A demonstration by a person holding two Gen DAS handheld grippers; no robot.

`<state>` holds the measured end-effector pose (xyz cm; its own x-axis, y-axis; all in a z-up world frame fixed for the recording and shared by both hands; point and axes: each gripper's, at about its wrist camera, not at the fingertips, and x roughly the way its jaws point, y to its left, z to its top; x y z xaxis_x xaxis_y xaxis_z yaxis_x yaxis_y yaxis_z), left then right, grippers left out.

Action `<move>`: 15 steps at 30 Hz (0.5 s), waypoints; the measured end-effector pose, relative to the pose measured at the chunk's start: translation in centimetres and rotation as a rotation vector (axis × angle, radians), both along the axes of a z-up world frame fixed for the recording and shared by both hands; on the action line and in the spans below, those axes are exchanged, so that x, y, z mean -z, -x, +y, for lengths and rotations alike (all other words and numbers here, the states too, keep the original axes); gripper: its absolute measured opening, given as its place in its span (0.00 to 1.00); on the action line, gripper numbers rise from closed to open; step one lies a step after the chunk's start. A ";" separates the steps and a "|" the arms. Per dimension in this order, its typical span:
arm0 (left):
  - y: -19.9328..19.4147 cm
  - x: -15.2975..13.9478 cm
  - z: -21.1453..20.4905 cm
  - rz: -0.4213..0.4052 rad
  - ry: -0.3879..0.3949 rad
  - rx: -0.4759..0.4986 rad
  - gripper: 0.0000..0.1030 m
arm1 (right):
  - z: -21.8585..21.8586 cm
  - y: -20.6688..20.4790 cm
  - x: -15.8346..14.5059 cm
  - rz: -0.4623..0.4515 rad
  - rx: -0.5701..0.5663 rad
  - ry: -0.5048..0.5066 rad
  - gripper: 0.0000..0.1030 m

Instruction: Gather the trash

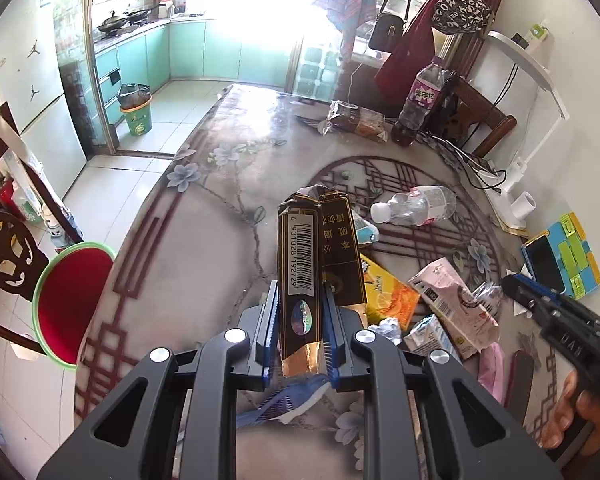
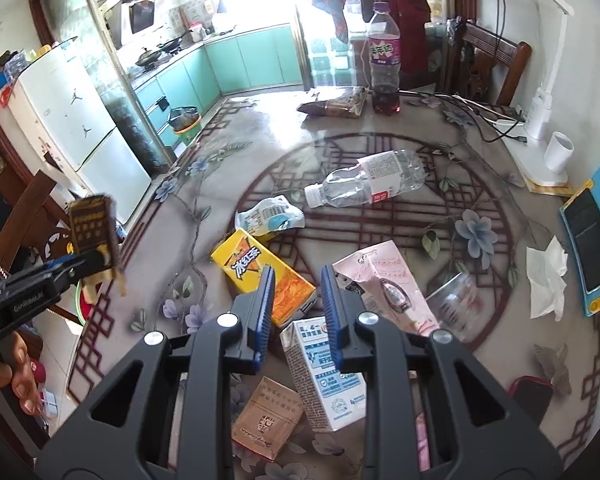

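Gold-and-black cigarette pack [image 1: 300, 280] is clamped lengthwise in my left fingers [image 1: 274, 308], red bin [image 1: 74, 300] down-left, while my right fingers [image 2: 266, 300] hang apart over the milk carton [image 2: 324, 376].

We note the dark brown cigarette pack [image 1: 302, 276], flattened, barcode side up, raised clear above the table [image 1: 220, 208]. On the table, the yellow drink carton [image 2: 260, 276] serves as our landmark. The crumpled white-and-blue wrapper [image 2: 270, 216] lies just beyond it. The empty clear bottle [image 2: 364, 184] lies on its side farther beyond. The pink pouch [image 2: 384, 284] lies to its right. The white milk carton [image 2: 324, 372] and the tan cigarette pack [image 2: 266, 416] lie nearer than it.
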<state>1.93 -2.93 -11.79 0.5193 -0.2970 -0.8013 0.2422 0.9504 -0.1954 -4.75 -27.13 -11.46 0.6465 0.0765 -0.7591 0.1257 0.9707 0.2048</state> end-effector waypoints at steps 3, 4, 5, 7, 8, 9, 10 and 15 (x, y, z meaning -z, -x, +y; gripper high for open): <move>-0.6 0.4 1.4 0.018 0.009 0.006 0.16 | 0.2 -0.1 -0.4 0.004 0.019 0.007 0.19; -0.9 0.5 1.9 0.021 0.012 0.006 0.16 | 0.5 -0.2 -0.6 0.003 0.026 0.027 0.19; -1.1 0.6 2.5 0.022 0.014 0.008 0.16 | 0.7 -0.2 -0.7 0.000 0.034 0.049 0.19; -1.4 0.5 3.4 0.023 0.015 0.014 0.16 | 0.7 -0.6 -0.5 0.016 0.046 0.106 0.37; -1.6 0.5 4.0 0.023 0.014 0.019 0.16 | 0.7 -1.4 0.3 0.064 0.021 0.136 0.77; -1.8 0.4 4.4 0.024 0.015 0.025 0.16 | 0.6 -2.0 1.1 0.103 -0.008 0.152 0.85; -1.9 0.4 4.8 0.026 0.017 0.030 0.16 | 0.4 -2.9 2.6 0.147 -0.050 0.191 0.82; -2.3 0.7 5.5 0.038 0.023 0.062 0.16 | -2.5 -5.9 8.3 0.331 -0.068 0.277 0.68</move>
<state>4.26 2.54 -12.52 0.4687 -0.3464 -0.8126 0.2920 0.9289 -0.2276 1.15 -29.67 -19.78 0.3656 -0.1253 -0.9223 0.0751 0.9916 -0.1050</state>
